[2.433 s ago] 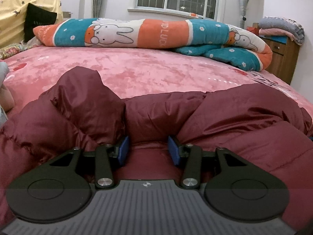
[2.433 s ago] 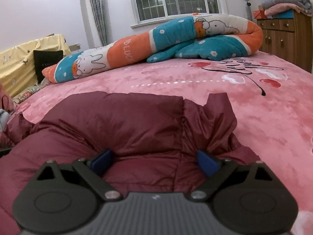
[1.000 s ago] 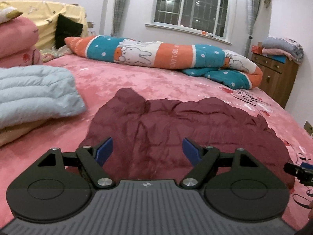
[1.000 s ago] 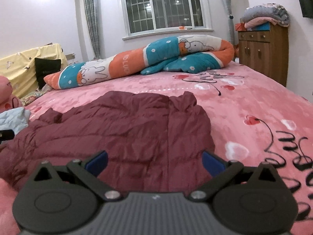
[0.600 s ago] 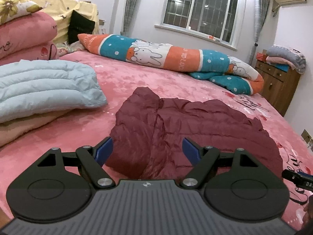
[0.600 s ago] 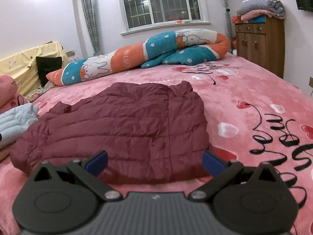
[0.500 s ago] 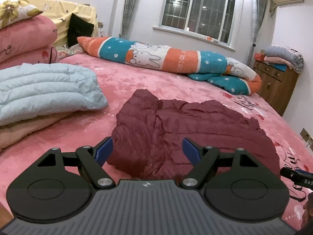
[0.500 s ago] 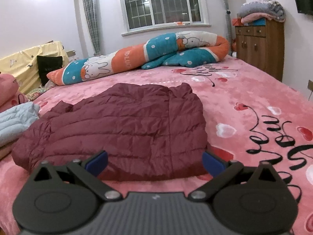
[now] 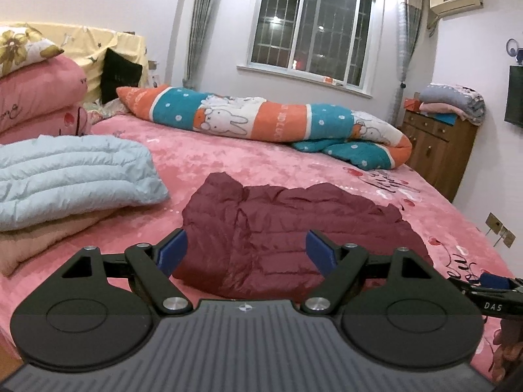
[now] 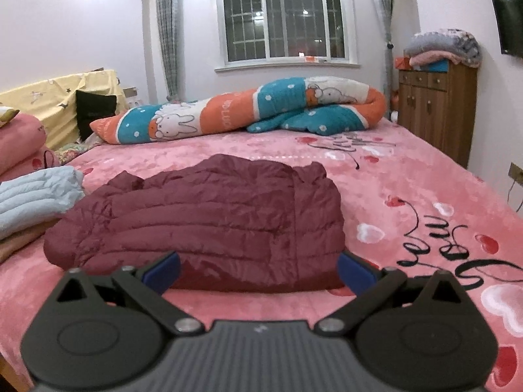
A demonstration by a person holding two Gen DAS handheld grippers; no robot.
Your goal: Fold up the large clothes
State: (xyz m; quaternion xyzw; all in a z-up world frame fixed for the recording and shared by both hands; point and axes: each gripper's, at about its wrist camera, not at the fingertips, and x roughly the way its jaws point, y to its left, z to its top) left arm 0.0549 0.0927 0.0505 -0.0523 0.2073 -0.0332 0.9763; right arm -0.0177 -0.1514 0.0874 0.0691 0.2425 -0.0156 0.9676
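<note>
Hovering nearest, the left gripper and the right gripper are both spread wide with nothing between their blue pads, and neither touches cloth. Each points at the maroon puffer jacket, the landmark for everything else. That jacket lies folded into a thick, quilted bundle on the pink bedspread, roughly in the middle of the bed, just beyond both grippers. Seen from the left wrist, the tip of the right gripper pokes in low to the right of the jacket.

Left of the jacket and close beside it sits a folded pale blue quilted garment on a beige layer, with 2 pink pillows stacked behind that. Right of the jacket, the bedspread carries black script and small hearts.

Beyond the jacket, a long rolled blanket with rabbits in orange, teal and white stretches across the far side of the bed. Farther right of it stands a wooden cabinet topped with folded blankets, and behind everything a barred window.
</note>
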